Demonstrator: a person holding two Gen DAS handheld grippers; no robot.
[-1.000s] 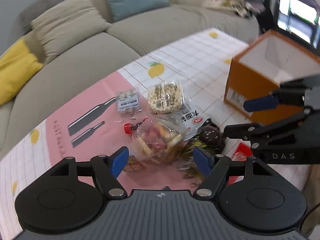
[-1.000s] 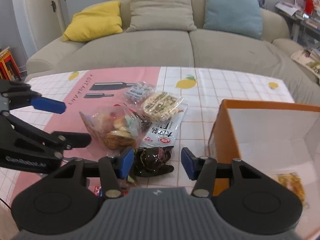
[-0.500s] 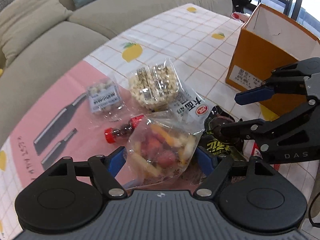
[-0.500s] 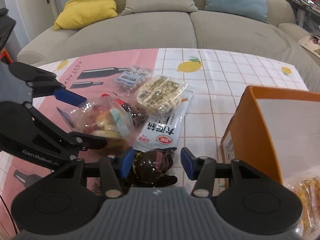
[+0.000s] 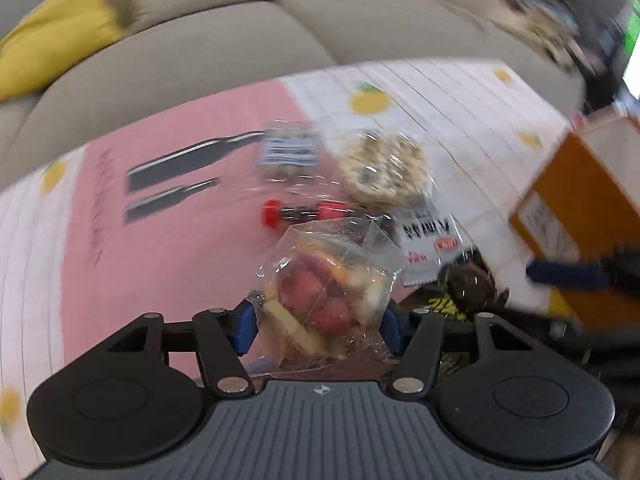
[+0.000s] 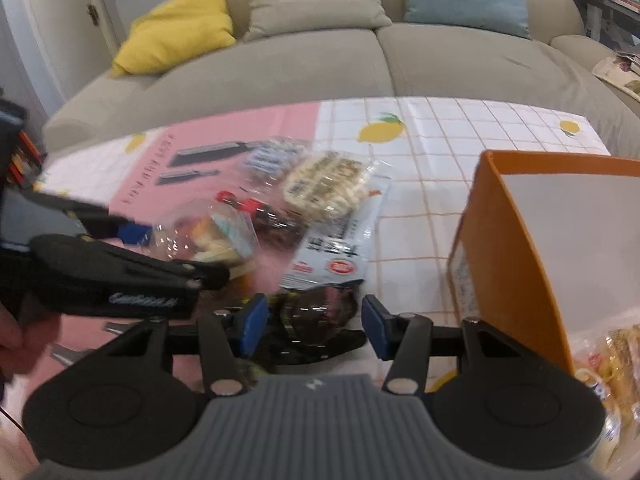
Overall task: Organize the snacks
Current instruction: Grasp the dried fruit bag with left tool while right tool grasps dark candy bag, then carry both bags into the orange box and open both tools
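Note:
A clear bag of mixed colourful snacks point(image 5: 324, 292) sits between the blue pads of my left gripper point(image 5: 318, 332). The jaws are closing and both pads touch the bag's sides. In the right wrist view the same bag point(image 6: 216, 236) shows between the left gripper's fingers. My right gripper point(image 6: 314, 326) stands open, its pads on either side of a dark shiny packet point(image 6: 316, 312) on the cloth. To the right stands an open orange box point(image 6: 500, 260) with yellow snack packs point(image 6: 612, 364) inside. One blue right-gripper finger point(image 5: 568, 274) shows in front of the box.
Behind the bag lie a round puffed-rice cake pack point(image 6: 324, 184), a white sachet with a red logo point(image 6: 336, 248), a red-capped little bottle point(image 5: 304, 210) and a small blue-labelled packet point(image 5: 288, 150). A grey sofa point(image 6: 280, 72) with cushions runs behind the table.
My left gripper dropped over the clear bag, rolled, and its jaws narrowed onto it. My right gripper sank closer to the dark packet, with its jaws unchanged.

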